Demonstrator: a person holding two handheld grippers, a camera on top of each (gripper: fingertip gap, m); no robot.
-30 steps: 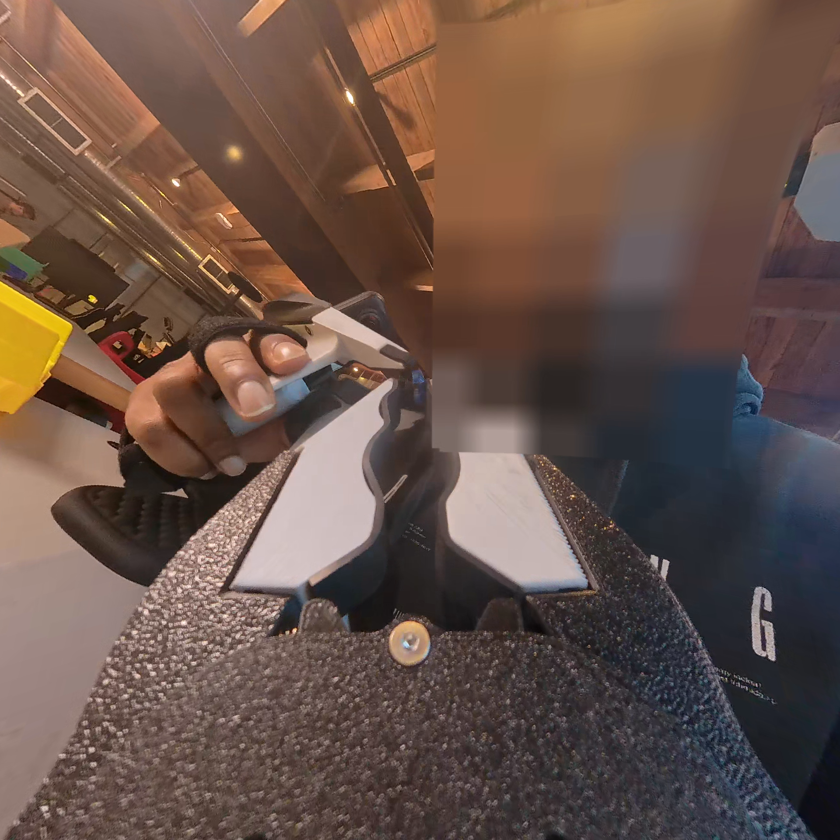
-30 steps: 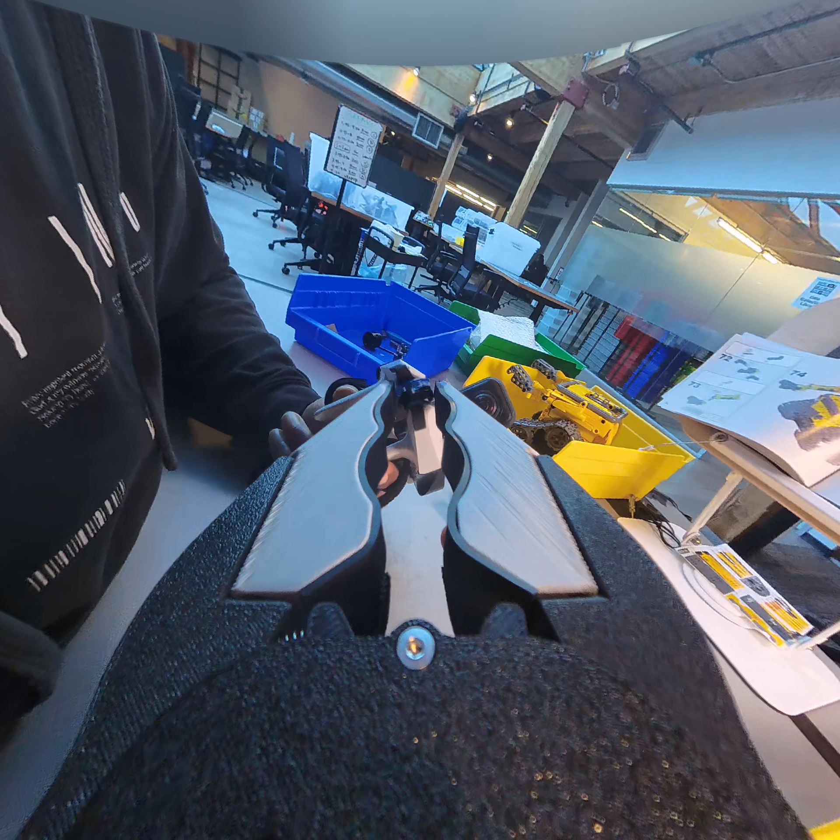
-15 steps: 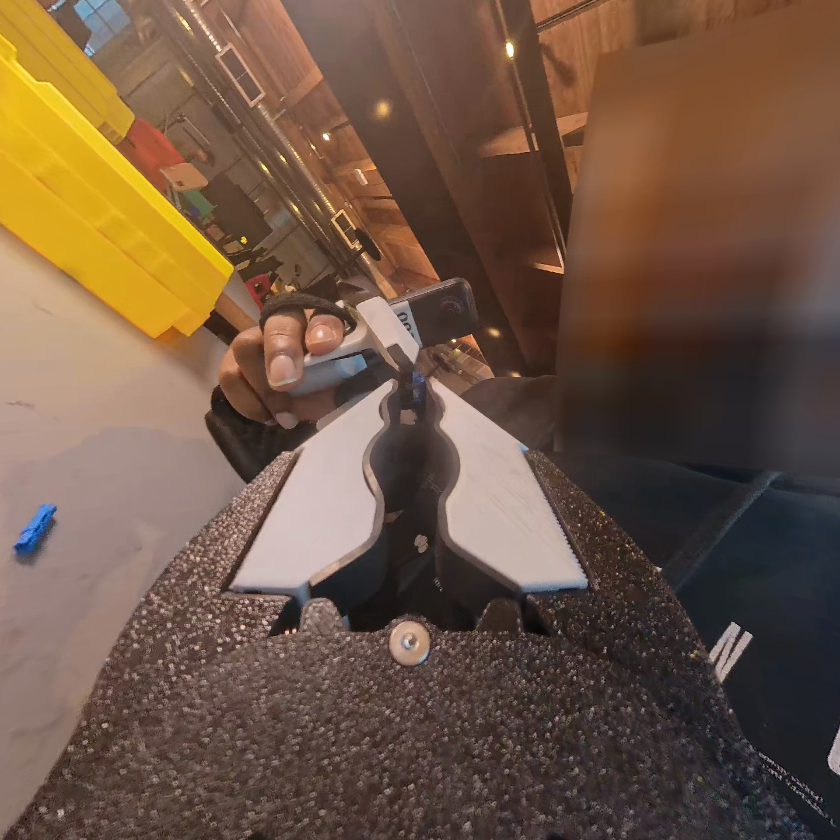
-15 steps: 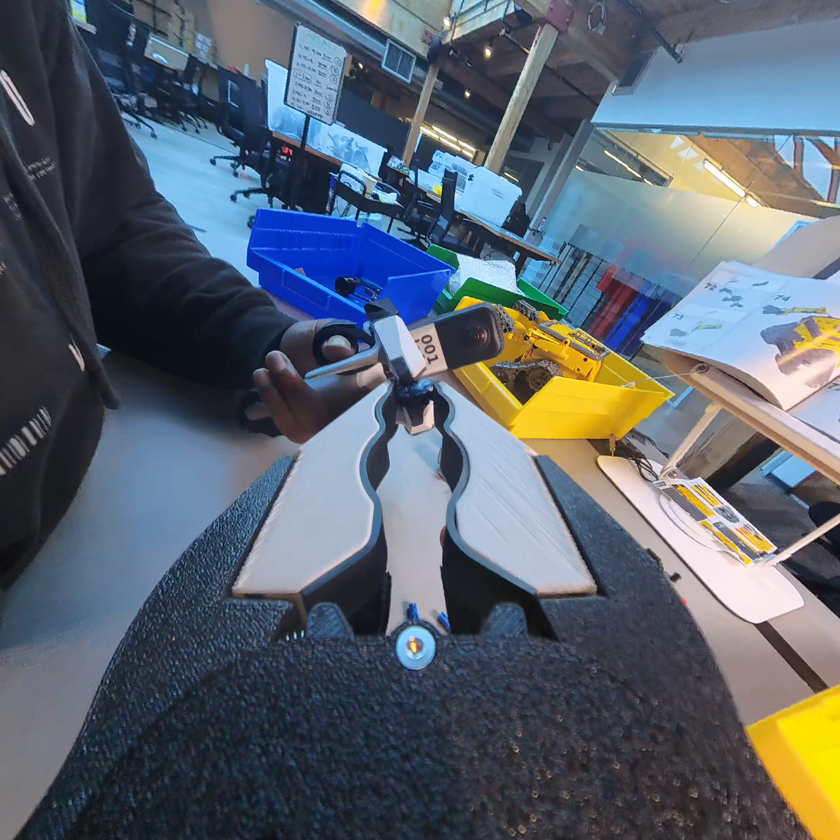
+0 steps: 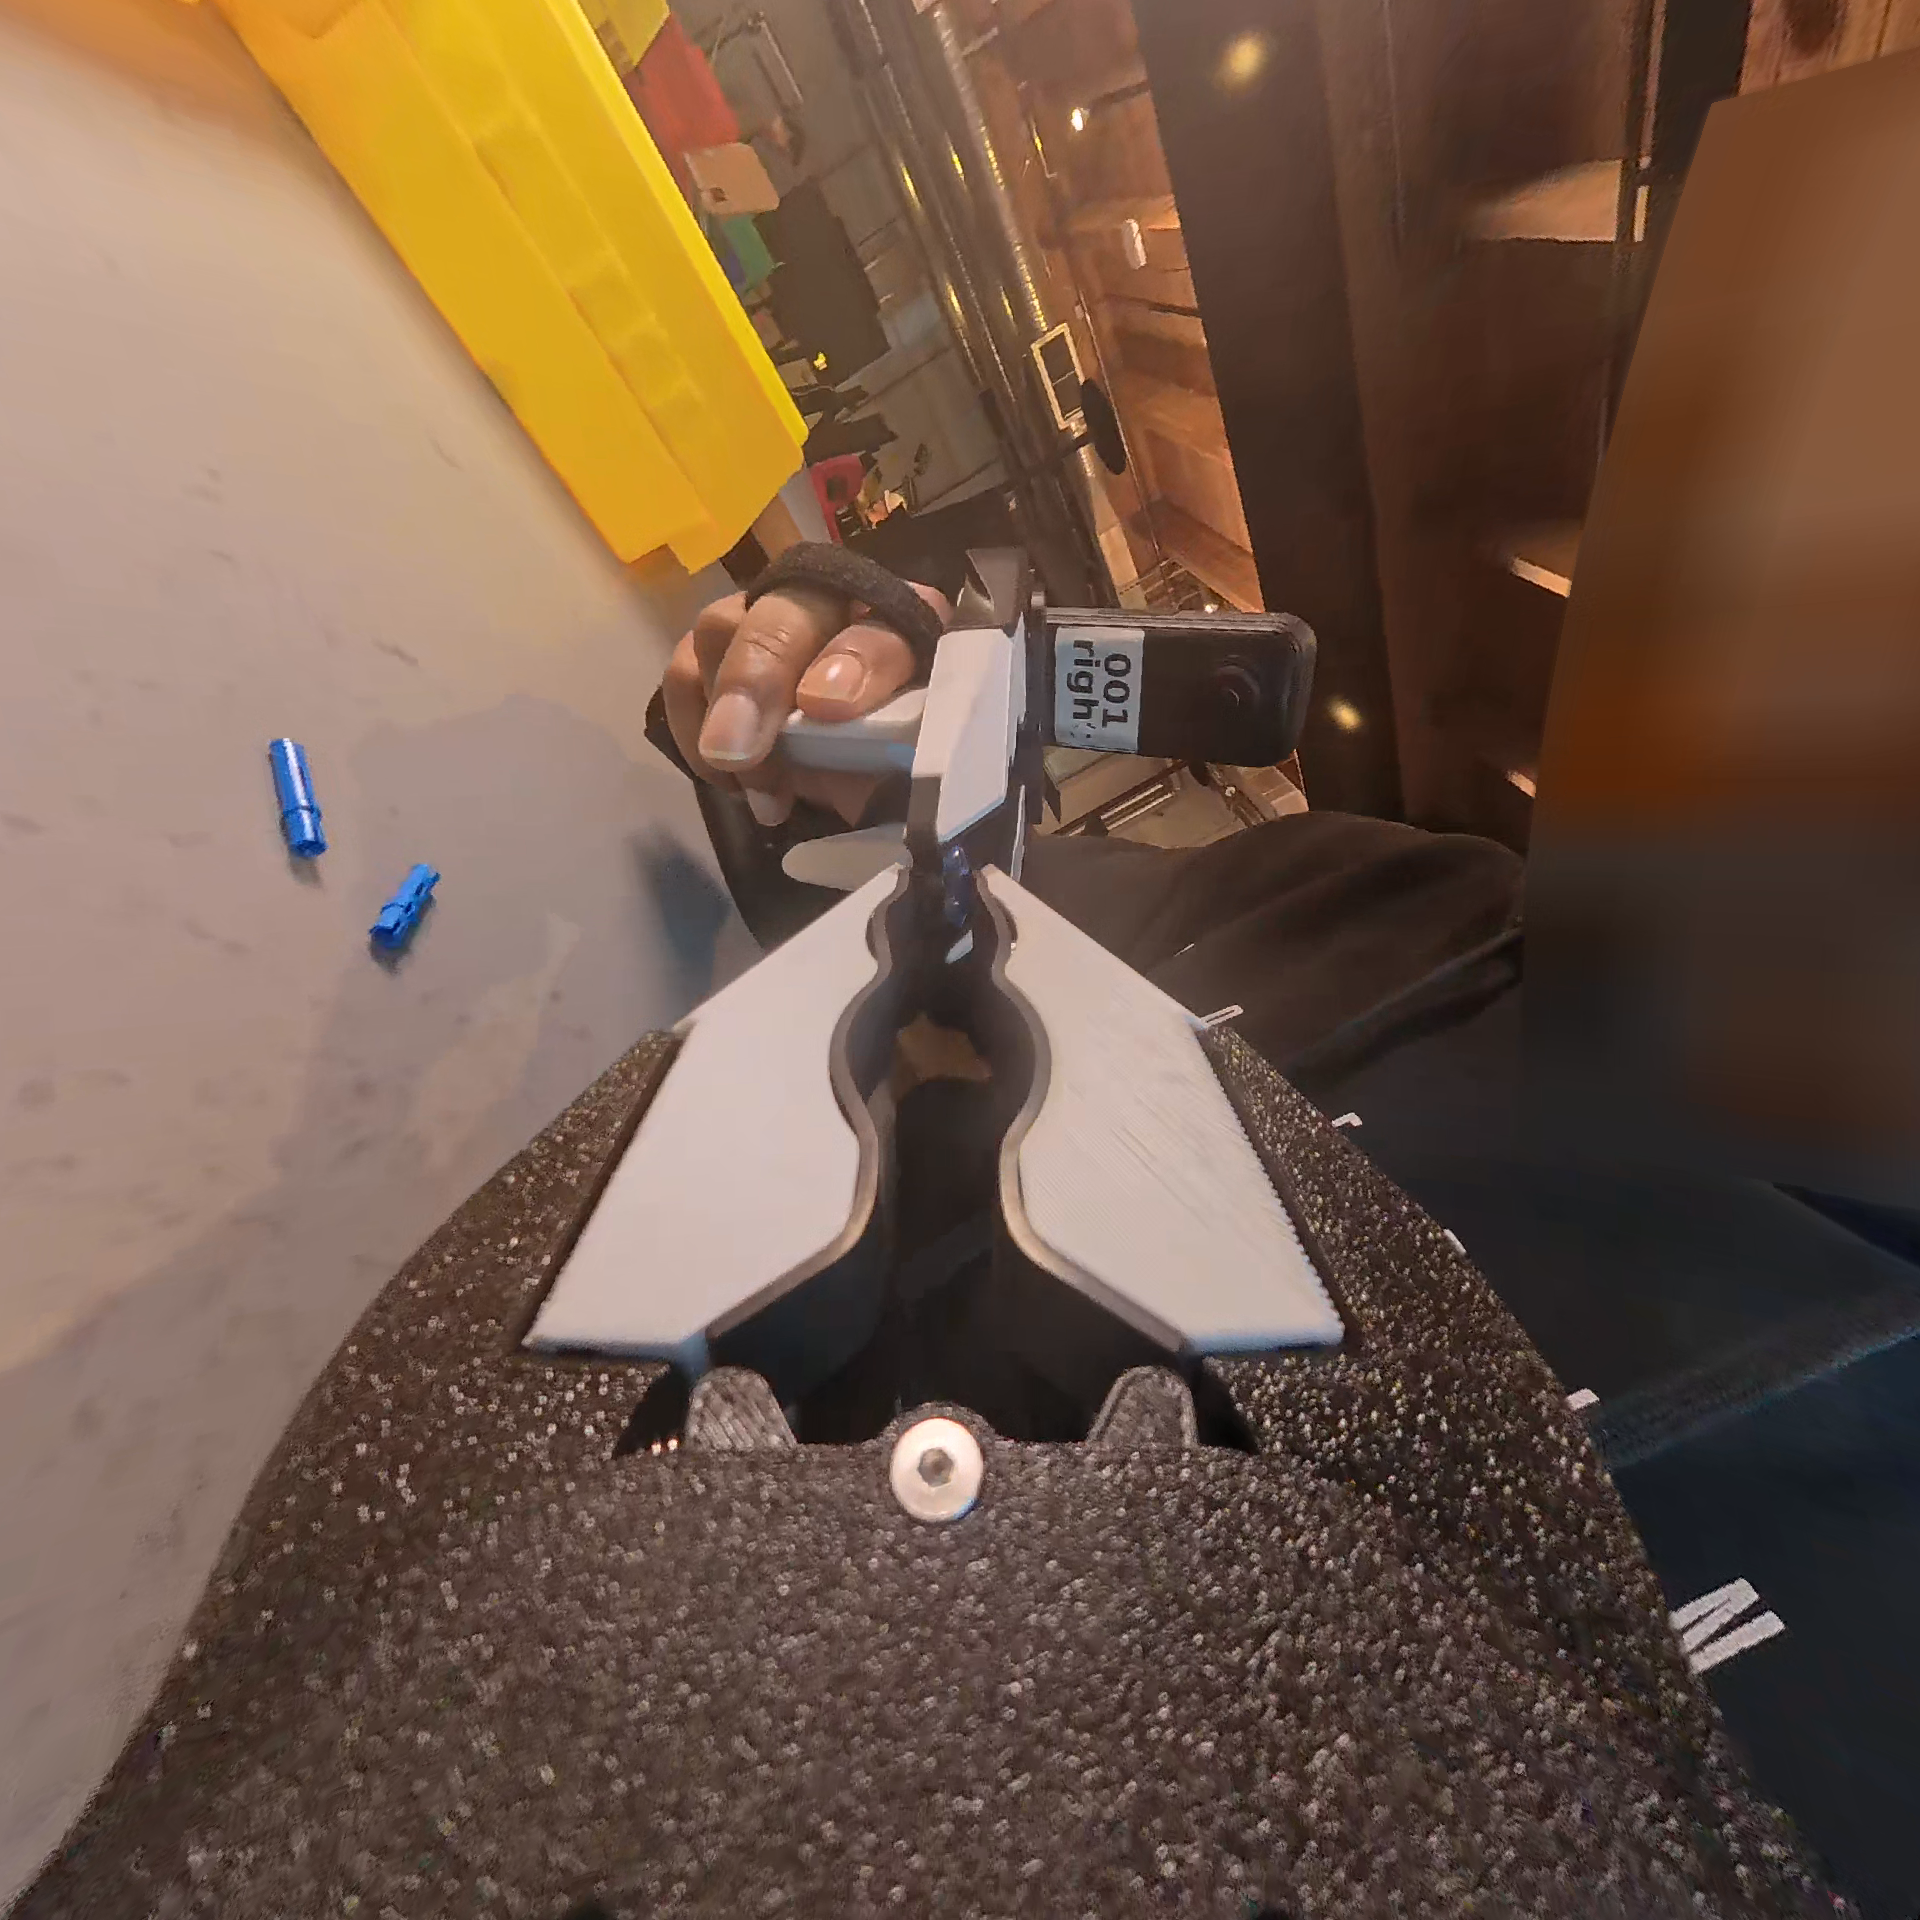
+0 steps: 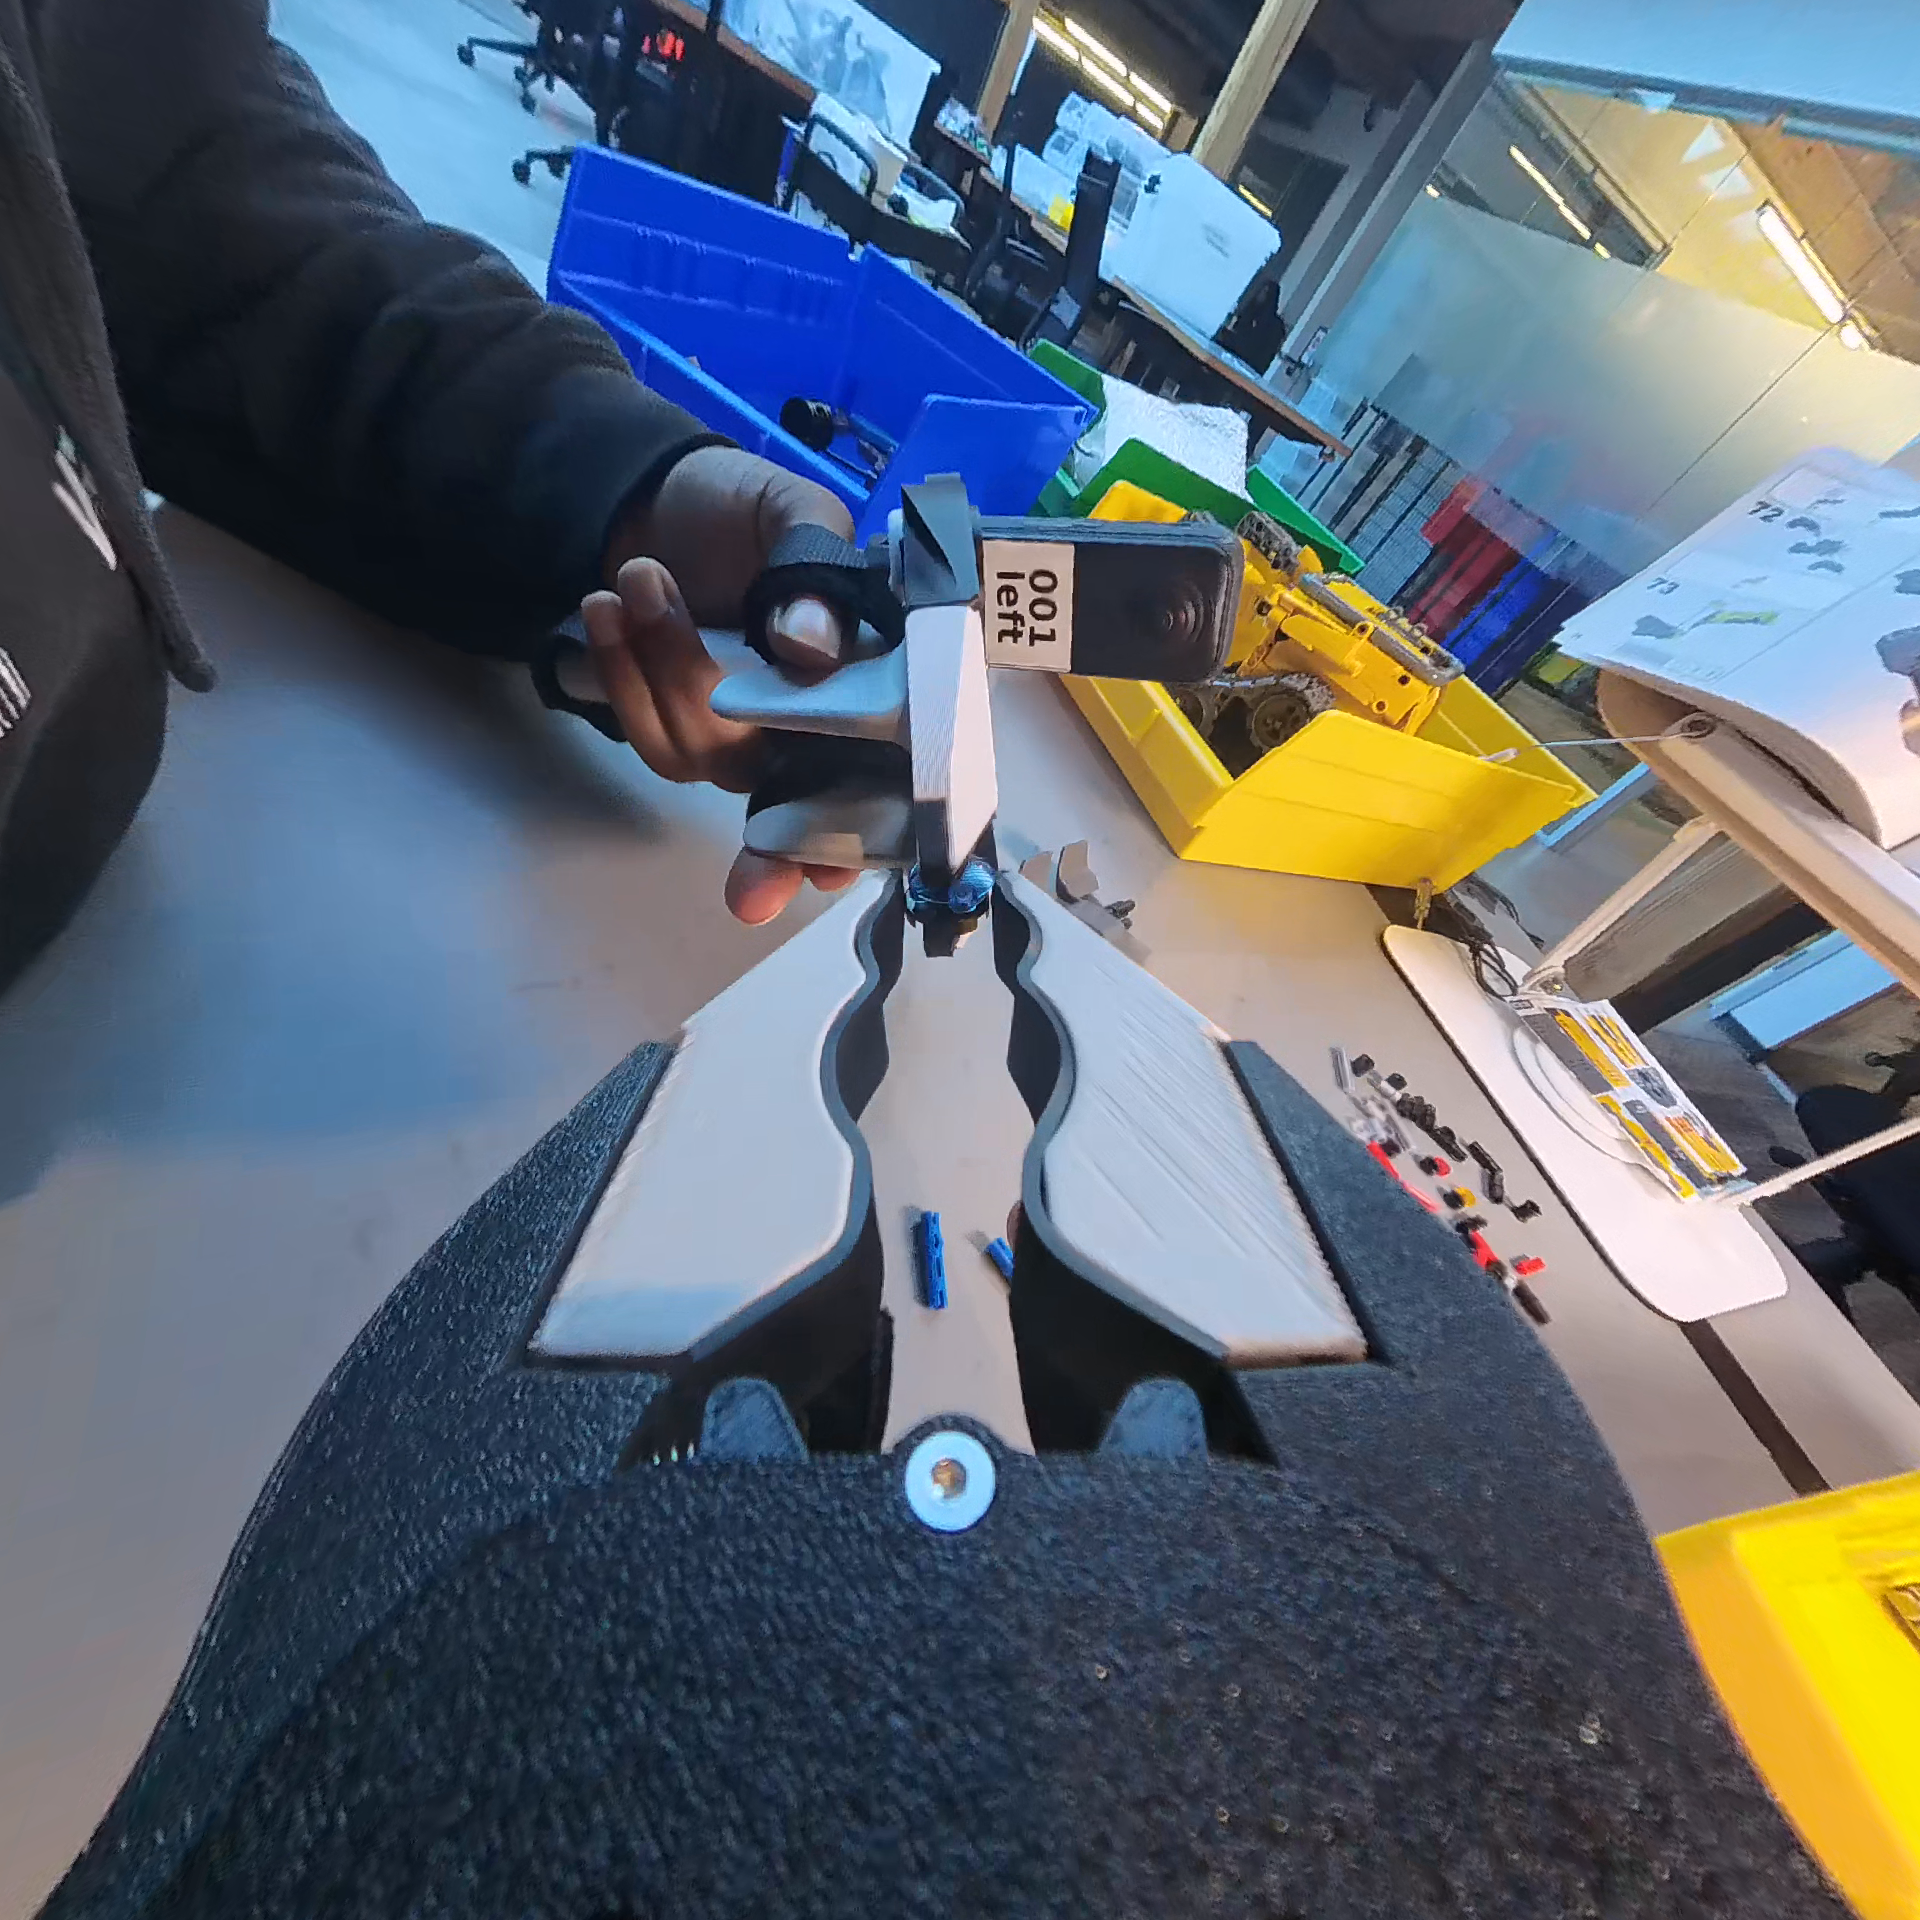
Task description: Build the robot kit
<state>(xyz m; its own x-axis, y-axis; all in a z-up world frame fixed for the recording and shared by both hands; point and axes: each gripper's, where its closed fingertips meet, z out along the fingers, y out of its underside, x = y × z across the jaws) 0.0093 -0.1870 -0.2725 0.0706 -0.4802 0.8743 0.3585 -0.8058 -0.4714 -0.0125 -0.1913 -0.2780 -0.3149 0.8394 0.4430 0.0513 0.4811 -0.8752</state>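
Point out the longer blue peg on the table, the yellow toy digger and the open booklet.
longer blue peg (image 5: 294,796), left wrist view, mid-shaft.
yellow toy digger (image 6: 1320,644), right wrist view, its body.
open booklet (image 6: 1787,592), right wrist view, left page.

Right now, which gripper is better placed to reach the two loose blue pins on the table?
Probably right: the blue pins lie directly under the right gripper, but off to one side of the left gripper. Both are shut on a small blue part.
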